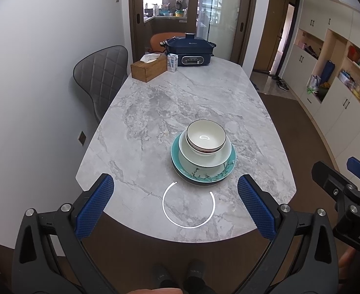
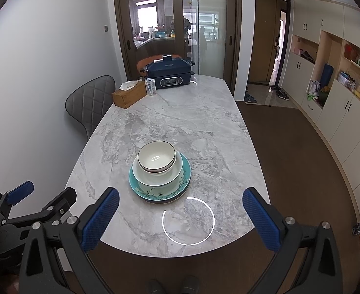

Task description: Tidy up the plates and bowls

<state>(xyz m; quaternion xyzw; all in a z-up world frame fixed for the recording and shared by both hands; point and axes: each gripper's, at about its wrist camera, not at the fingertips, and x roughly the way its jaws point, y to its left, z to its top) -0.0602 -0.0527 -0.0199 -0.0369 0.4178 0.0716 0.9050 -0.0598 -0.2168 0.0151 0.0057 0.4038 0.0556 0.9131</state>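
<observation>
Left gripper (image 1: 176, 205): nearest the lens in the left wrist view, blue-padded fingers spread wide with nothing between them, held above the near rim of the table, short of the stack
Right gripper (image 2: 181, 214): likewise spread wide and empty, over the same near rim; its black frame and one blue pad also show at the right edge of the left wrist view
Table (image 1: 180, 93): long grey-veined marble top with rounded ends, running away from both cameras toward glass sliding doors
Grey chair (image 1: 99, 78): quilted back, tucked at the table's left side against the white wall
Electric cooker (image 1: 191, 50): dark blue, lid on, at the far end of the table, with an orange chair back just behind it
Tissue box (image 1: 148, 69): wooden, a white tissue sticking up, left of the cooker near the far left corner
Small carton (image 1: 172, 62): white and blue, upright, between the tissue box and the cooker
Teal plate (image 1: 225, 171): bottom of the stack, floral branch pattern on its rim, resting on the marble at the near half of the table
Pale bowl (image 1: 205, 158): wide and shallow, sitting on the teal plate
White bowl (image 1: 205, 134): smallest, dark rim line, nested on top of the pale bowl, pushed toward the far side of the stack
Feet: dark shoes visible on the brown floor below the table edge in both views
</observation>
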